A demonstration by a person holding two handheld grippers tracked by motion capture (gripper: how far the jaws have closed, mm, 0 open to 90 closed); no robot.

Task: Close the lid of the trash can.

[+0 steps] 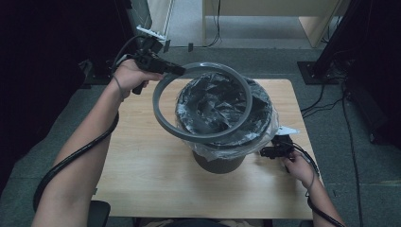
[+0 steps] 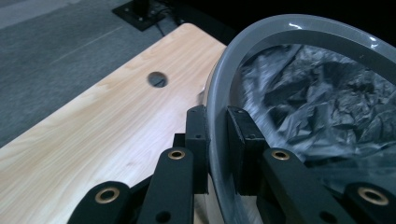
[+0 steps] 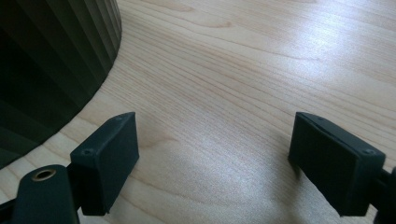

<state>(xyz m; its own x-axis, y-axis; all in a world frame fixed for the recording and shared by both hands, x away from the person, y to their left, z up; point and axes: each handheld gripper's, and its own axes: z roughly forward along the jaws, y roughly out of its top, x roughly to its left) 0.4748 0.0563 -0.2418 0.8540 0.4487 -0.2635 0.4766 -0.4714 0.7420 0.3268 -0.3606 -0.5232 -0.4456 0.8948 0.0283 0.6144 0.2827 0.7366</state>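
Wooden surface (image 1: 142, 156) sits under a dark bin (image 1: 220, 161) with a black bag (image 1: 213, 104) inside. Your left gripper (image 1: 177, 70), at ten o'clock from the bin, has its jaws clamped on the grey ring (image 1: 163, 116) tilted over the bin's top. Your right gripper (image 1: 265, 152), at four o'clock, rests low with jaws wide apart.

The scene is being lit softly from above, while the far left corner of the high view is being left almost black. Glare is being thrown off the grey ring (image 2: 299, 25), and the near jaws are being rendered slightly soft. A pale sheen is being spread across the table (image 3: 261, 70), with faint shadows being cast beneath the jaws.
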